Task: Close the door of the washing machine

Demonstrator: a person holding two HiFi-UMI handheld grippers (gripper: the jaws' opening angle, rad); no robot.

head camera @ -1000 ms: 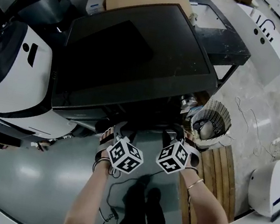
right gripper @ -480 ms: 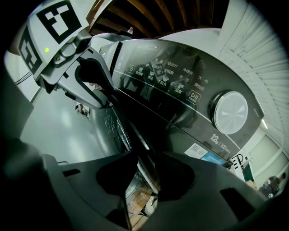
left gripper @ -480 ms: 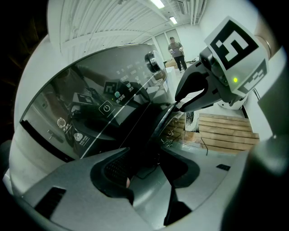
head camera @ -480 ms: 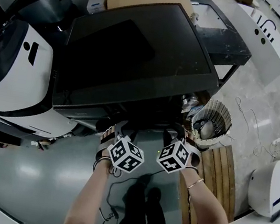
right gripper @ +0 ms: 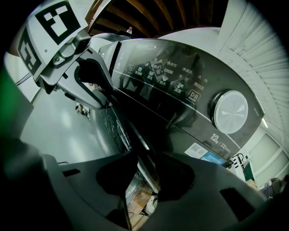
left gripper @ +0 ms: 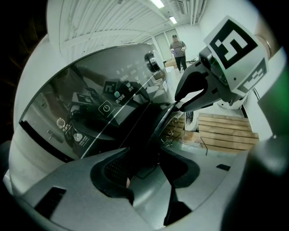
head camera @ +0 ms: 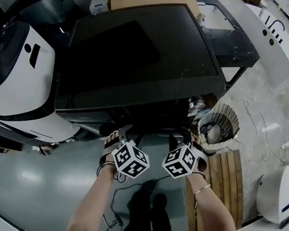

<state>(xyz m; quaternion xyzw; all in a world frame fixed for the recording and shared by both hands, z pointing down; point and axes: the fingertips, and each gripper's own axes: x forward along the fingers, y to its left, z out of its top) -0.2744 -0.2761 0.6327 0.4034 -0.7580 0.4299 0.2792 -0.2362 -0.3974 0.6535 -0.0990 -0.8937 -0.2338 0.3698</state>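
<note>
My left tongs (left gripper: 144, 177) and right tongs (right gripper: 146, 181) sat side by side, tucked under the front lip of the washing machine (head camera: 144, 52). Each pair appeared closed on the door (right gripper: 132, 131). Its dark rim ran straight into the gap between each set of jaws. The door stood open, swung out toward me, with its edge passing from one pair of tongs across to the other. That edge was the long axis I had hold of, and both hands were about equally near it, neither leading.

As I judged it, the machine's front lay just beyond the tongs, so closing meant pushing away from me along the jaws' own line. Both pairs would have to move together so the door did not twist.

The head view showed only the black lid and my marker cubes; the door and the jaws were hidden under the lid's overhang. The gripper views supplied what it lacked. From the right tongs I could see the control panel (right gripper: 171, 76) and the round knob (right gripper: 231, 111) beyond and right of the jaws. Slats and a basket showed between the jaws, so I took the door to be glass. From the left tongs I saw the same rim climbing toward my other hand.
</note>
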